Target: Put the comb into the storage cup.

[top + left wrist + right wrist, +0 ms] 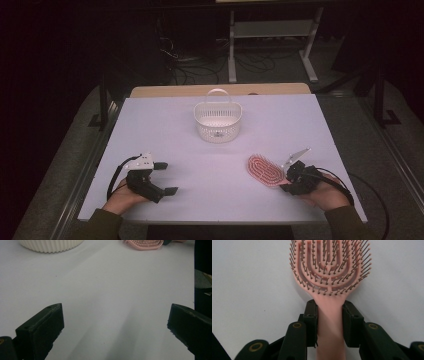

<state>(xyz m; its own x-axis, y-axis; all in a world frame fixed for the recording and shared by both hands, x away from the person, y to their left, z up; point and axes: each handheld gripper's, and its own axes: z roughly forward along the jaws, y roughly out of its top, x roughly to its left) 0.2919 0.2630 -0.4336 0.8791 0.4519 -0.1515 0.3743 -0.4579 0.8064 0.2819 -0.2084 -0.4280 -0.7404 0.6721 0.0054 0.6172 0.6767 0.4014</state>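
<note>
Right gripper view: right claw (pixel 329 315) pinches the brush (pixel 329 277) handle near the bench's (pixel 210 165) near right corner; left claw (pixel 165 177) spread. We lift level, keeping pads square on the handle.

Pink vented hairbrush (pixel 265 170), bristles up, flat on the table — handle toward near-right edge

One pink hairbrush (pixel 265 170), one white basket (pixel 217 122), two grippers, one table (pixel 210 165)
</note>
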